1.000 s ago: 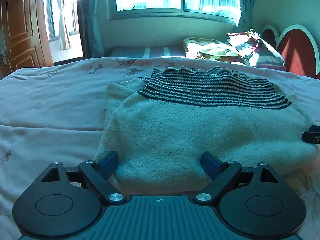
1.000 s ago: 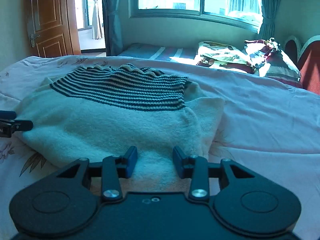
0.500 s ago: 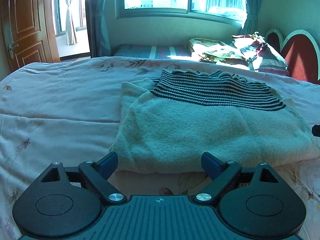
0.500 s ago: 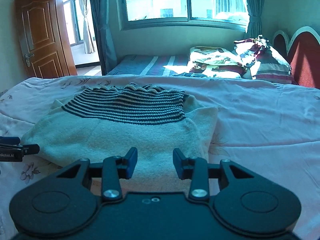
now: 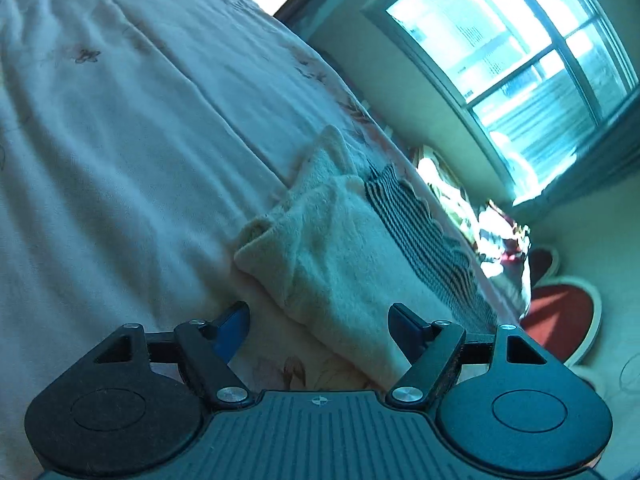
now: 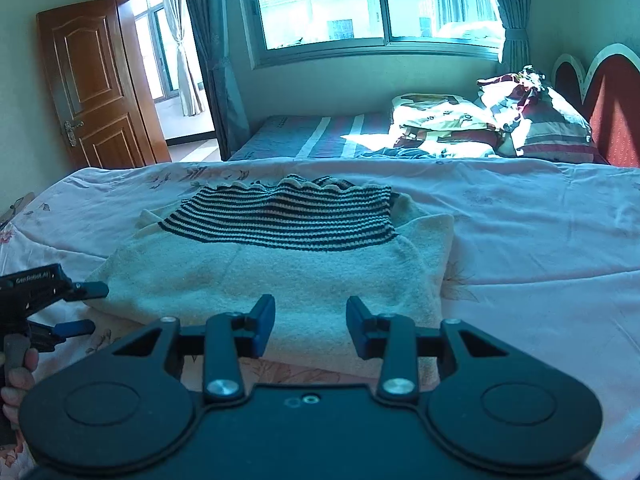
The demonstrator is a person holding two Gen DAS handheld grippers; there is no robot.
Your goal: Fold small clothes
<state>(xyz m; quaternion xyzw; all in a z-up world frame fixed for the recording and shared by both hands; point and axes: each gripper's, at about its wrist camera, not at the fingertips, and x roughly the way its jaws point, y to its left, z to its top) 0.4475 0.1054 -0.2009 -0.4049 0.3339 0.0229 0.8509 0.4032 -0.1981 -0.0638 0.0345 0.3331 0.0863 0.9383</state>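
Note:
A folded cream sweater (image 6: 280,276) with a dark-striped band (image 6: 280,216) at its far end lies flat on the pink floral bedsheet (image 6: 540,240). My right gripper (image 6: 310,326) is open and empty, just short of the sweater's near edge. My left gripper (image 5: 320,326) is open and empty, rolled onto its side, at the sweater's (image 5: 340,248) near left corner. It also shows in the right wrist view (image 6: 84,306), with its fingers beside that corner. The striped band (image 5: 420,224) shows in the left wrist view too.
A second bed (image 6: 340,136) with piled bedding and pillows (image 6: 500,120) stands beyond, under the window (image 6: 360,4). A red headboard (image 6: 600,100) is at the right. A wooden door (image 6: 96,88) stands open at the far left.
Both grippers have pulled back from the sweater's near edge and risen. The left gripper has rolled sideways and sits at the sweater's left corner. Both stay open.

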